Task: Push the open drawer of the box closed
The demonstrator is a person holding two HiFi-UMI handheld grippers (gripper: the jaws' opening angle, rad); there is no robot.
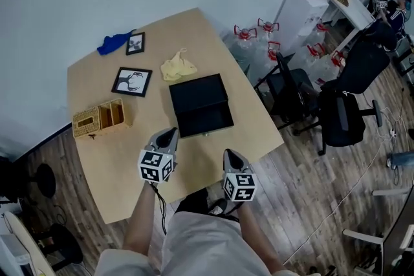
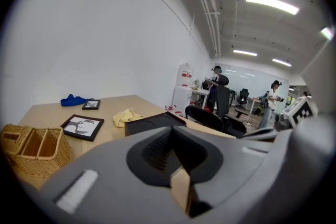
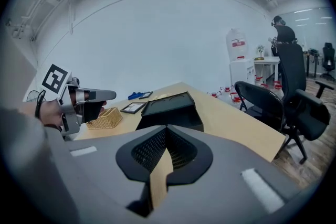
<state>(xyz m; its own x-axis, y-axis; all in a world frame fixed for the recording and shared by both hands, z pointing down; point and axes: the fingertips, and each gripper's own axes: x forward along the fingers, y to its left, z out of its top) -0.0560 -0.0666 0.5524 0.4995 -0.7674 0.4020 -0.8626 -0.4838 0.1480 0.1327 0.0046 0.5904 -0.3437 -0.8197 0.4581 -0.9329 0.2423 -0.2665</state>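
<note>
drawer (image 1: pixel 206 119) stands pulled out of the black box (image 1: pixel 197 91), open toward the near edge of the table (image 1: pixel 116 168), where the person stands. box sits mid-table, nearer the right edge, with a basket (image 1: pixel 100 118) well to its left.

left gripper (image 1: pixel 167 137): jaws pinched together, nothing between them. tip is just short of the drawer front, at its left end.
right gripper (image 1: pixel 230 156): jaws likewise pressed together, empty. it hangs about at the near edge, right of the drawer and further back.

key relation: the drawer front runs crosswise to the person, roughly along the near edge. it lies straight ahead of both jaws, and in the right gripper view the box (image 3: pixel 170 107) fills the space just beyond the tips. the closing push would go away from the person, toward the far edge. left gripper is nearer. judgement: contact not yet made, and a push near the front's middle should keep the drawer from skewing.
</note>
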